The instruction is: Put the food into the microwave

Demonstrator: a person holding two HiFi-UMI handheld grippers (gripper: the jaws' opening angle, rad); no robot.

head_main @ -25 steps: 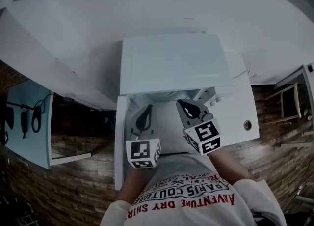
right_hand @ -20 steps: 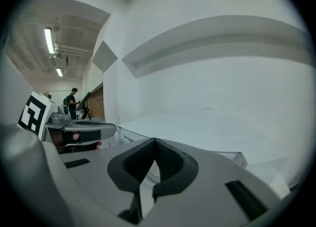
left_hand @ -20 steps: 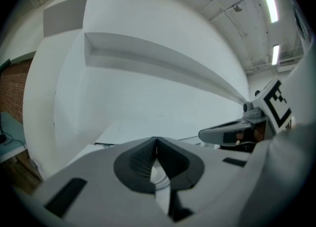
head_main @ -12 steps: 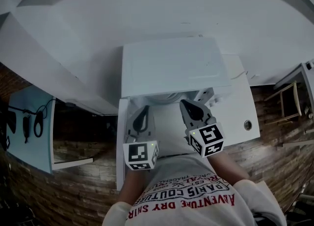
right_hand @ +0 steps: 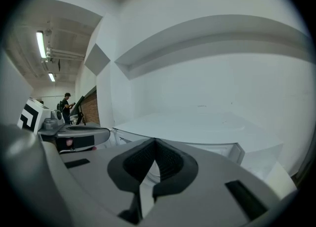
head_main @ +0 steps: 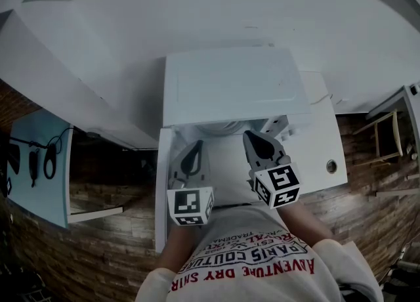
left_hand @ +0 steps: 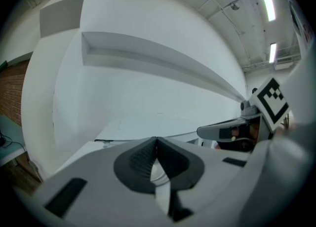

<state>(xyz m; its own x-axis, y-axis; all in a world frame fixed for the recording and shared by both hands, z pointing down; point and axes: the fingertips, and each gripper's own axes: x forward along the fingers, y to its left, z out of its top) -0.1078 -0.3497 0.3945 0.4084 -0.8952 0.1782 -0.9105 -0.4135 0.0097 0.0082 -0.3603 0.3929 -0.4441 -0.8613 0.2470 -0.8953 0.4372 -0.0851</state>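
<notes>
A white microwave (head_main: 230, 87) stands at the back of a white table (head_main: 315, 156), seen from above; its front is hidden. Just before it a pale rounded shape (head_main: 220, 127) shows, too unclear to name. My left gripper (head_main: 194, 148) and right gripper (head_main: 252, 138) hover side by side in front of the microwave, both pointing at it. In the left gripper view the left gripper (left_hand: 156, 139) has its pads together with nothing held. The right gripper (right_hand: 155, 141) is likewise shut and empty in the right gripper view, facing the microwave top (right_hand: 197, 125).
A round hole (head_main: 331, 166) sits in the table's right part. A wooden chair (head_main: 387, 130) stands far right, and a light blue board (head_main: 39, 163) with cables far left. A long shelf (left_hand: 163, 58) runs along the white wall. A person (right_hand: 66, 103) stands far off.
Both grippers stay in place before the microwave. The right gripper has rolled slightly, its marker cube turning a little.
</notes>
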